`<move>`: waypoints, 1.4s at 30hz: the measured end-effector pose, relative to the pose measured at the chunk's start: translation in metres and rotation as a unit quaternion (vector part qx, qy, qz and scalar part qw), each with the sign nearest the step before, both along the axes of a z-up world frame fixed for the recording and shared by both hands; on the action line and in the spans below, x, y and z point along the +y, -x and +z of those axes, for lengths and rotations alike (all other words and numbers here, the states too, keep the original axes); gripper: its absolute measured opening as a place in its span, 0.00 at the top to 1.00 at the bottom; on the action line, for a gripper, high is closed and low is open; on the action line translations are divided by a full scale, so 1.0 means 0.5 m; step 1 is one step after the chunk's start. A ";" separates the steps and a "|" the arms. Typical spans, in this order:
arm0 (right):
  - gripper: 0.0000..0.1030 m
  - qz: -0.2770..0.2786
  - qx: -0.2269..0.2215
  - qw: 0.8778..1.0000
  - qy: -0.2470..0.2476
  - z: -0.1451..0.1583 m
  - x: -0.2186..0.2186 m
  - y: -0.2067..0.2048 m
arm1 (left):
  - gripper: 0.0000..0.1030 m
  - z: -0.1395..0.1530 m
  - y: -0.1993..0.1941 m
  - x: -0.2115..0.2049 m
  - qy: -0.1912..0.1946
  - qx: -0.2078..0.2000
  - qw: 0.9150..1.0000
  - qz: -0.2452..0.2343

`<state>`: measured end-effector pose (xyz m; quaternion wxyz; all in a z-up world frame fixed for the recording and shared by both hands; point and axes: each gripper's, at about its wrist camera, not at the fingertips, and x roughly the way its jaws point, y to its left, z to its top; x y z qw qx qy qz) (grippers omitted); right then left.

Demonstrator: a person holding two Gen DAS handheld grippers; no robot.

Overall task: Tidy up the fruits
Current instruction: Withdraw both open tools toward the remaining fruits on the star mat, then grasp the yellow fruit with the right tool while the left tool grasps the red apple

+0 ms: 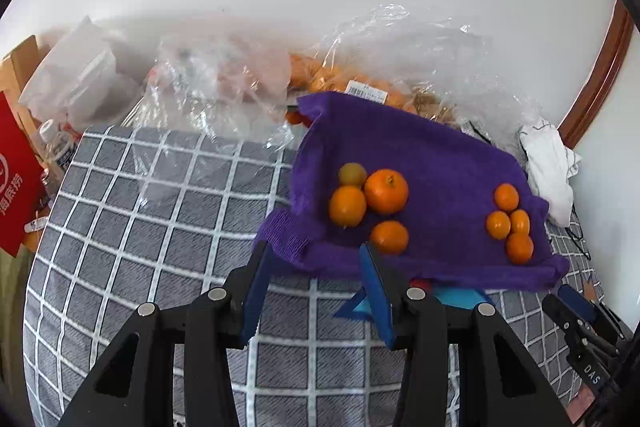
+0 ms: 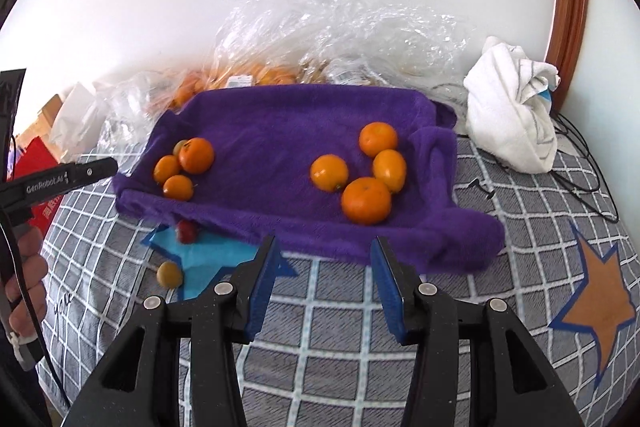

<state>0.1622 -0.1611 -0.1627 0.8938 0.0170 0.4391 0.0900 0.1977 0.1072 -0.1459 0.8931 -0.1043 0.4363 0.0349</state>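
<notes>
A purple towel (image 1: 420, 163) (image 2: 280, 139) lies on the checked bed cover. On it sit two groups of orange fruits: a left group (image 1: 370, 199) (image 2: 184, 167) and a right group (image 1: 510, 223) (image 2: 366, 171). A small red fruit (image 2: 187, 231) and a yellowish fruit (image 2: 169, 274) lie off the towel by a blue star patch (image 2: 208, 263). My left gripper (image 1: 314, 255) is open and empty at the towel's near edge. My right gripper (image 2: 324, 247) is open and empty just short of the towel's near edge, below the right group.
Clear plastic bags (image 1: 224, 83) (image 2: 340, 27) with more oranges (image 1: 340, 79) lie behind the towel against the wall. A white cloth (image 2: 512, 107) and black cables (image 2: 580, 163) lie at the right. A red box (image 1: 16, 179) stands at the left. An orange star patch (image 2: 600, 303) marks the cover.
</notes>
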 end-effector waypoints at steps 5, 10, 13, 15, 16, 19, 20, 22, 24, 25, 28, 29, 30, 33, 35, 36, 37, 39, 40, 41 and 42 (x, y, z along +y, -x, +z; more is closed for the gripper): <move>0.66 0.017 0.009 1.000 -0.014 -0.017 0.043 0.028 | 0.59 -0.042 0.060 0.036 -0.016 0.023 0.999 0.015; 0.66 0.060 0.018 0.998 -0.029 -0.042 0.105 0.042 | 0.59 -0.092 0.099 0.075 -0.018 0.044 0.998 0.032; 0.66 0.083 0.024 0.996 -0.028 -0.062 0.148 0.040 | 0.59 -0.109 0.115 0.087 -0.023 0.039 0.998 0.032; 0.66 0.095 0.028 0.995 -0.025 -0.072 0.173 0.036 | 0.54 -0.111 0.122 0.086 -0.042 0.027 0.998 0.029; 0.66 0.100 0.030 0.994 -0.024 -0.077 0.186 0.034 | 0.54 -0.112 0.124 0.084 -0.049 0.025 0.998 0.027; 0.66 0.109 0.033 0.993 -0.029 -0.085 0.215 0.027 | 0.53 -0.116 0.131 0.081 -0.064 0.011 0.998 0.019; 0.66 0.111 0.032 0.993 -0.029 -0.088 0.222 0.025 | 0.52 -0.116 0.133 0.078 -0.070 0.008 0.997 0.017; 0.66 0.115 0.034 0.992 -0.025 -0.096 0.238 0.019 | 0.49 -0.117 0.138 0.073 -0.078 0.005 0.997 0.013; 0.66 0.115 0.034 0.993 -0.016 -0.103 0.250 0.012 | 0.46 -0.117 0.137 0.076 -0.072 0.005 0.997 0.011; 0.66 0.114 0.035 0.993 -0.011 -0.109 0.254 0.009 | 0.46 -0.117 0.138 0.077 -0.070 0.004 0.998 0.011; 0.75 0.110 0.032 0.993 -0.011 -0.117 0.252 0.008 | 0.40 -0.119 0.137 0.076 -0.066 0.005 0.998 0.007; 0.77 0.109 0.031 0.994 -0.011 -0.117 0.250 0.009 | 0.37 -0.120 0.136 0.075 -0.067 0.005 0.998 0.005; 0.77 0.109 0.034 0.993 -0.014 -0.117 0.246 0.010 | 0.35 -0.121 0.136 0.072 -0.070 0.007 0.998 0.002; 0.77 0.096 0.031 0.995 -0.020 -0.109 0.223 0.018 | 0.33 -0.123 0.133 0.064 -0.082 0.012 0.997 -0.001; 0.77 0.088 0.024 0.996 -0.017 -0.101 0.200 0.027 | 0.32 -0.123 0.134 0.063 -0.084 0.012 0.996 0.000; 0.77 0.084 0.019 0.996 -0.013 -0.097 0.186 0.032 | 0.31 -0.123 0.135 0.065 -0.082 0.012 0.997 0.002; 0.77 0.079 0.011 0.997 -0.005 -0.093 0.170 0.037 | 0.31 -0.123 0.135 0.066 -0.080 0.012 0.997 0.002; 0.77 0.065 -0.004 0.998 0.019 -0.087 0.141 0.047 | 0.31 -0.123 0.135 0.068 -0.077 0.011 0.997 0.002; 0.77 0.058 -0.010 0.998 0.029 -0.085 0.125 0.052 | 0.31 -0.123 0.135 0.067 -0.077 0.011 0.997 0.002; 0.77 0.052 -0.014 0.998 0.037 -0.084 0.110 0.056 | 0.31 -0.123 0.135 0.067 -0.078 0.011 0.997 0.002; 0.77 0.045 -0.018 0.998 0.041 -0.083 0.092 0.061 | 0.31 -0.123 0.135 0.067 -0.078 0.012 0.997 0.002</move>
